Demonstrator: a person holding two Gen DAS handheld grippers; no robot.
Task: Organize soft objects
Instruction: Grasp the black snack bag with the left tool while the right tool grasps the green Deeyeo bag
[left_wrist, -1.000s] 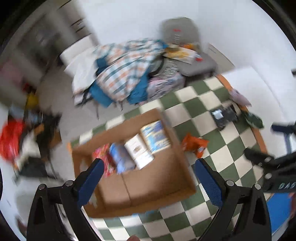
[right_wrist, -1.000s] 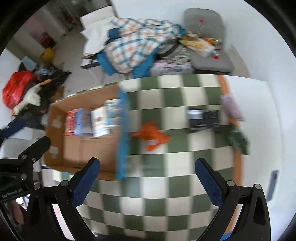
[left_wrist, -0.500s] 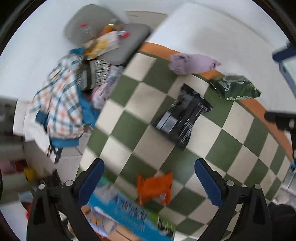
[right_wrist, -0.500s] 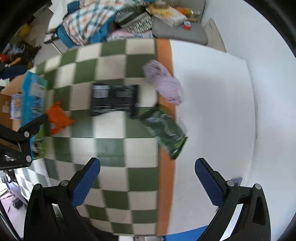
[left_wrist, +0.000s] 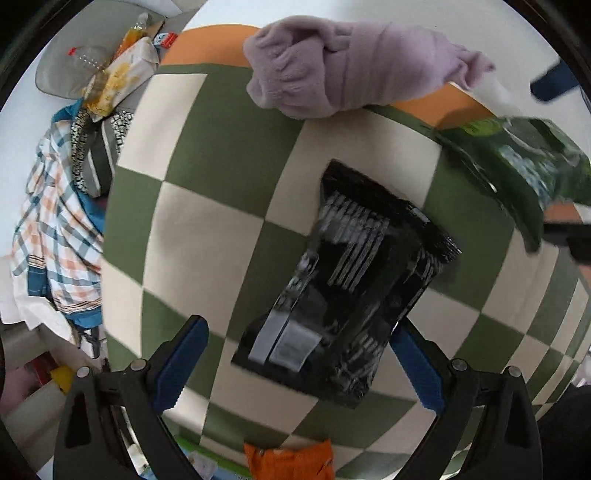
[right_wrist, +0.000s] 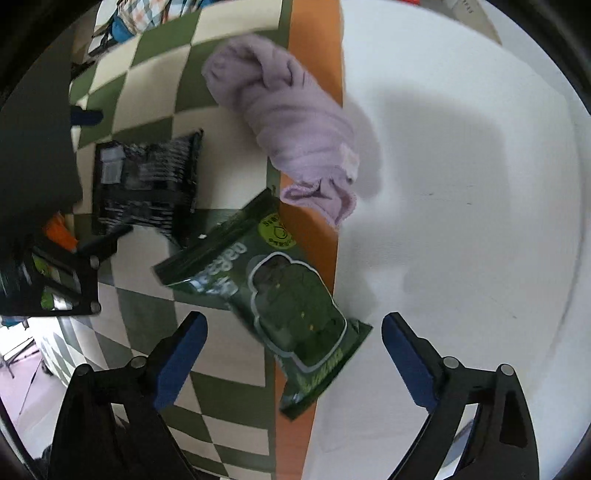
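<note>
Covering most of the floor here is a green-and-cream checked mat with an orange border, laid over a plain white surface. The left gripper hangs over a black packet lying flat on the checks, its blue-padded fingers spread wide to either side of the packet's near end, holding nothing. The right gripper hovers just as wide open above a dark green packet, which lies across the orange border, partly on the mat and partly on the white. Just beyond that, a rumpled lilac fleece cloth sits on the same border, one end spilling onto the white surface. An orange packet lies at the near edge of the left wrist view. Off the mat's far side, a heap of clothes topped by a plaid shirt rests beside a grey seat cushion that carries a plastic bottle and a yellowish bag.
</note>
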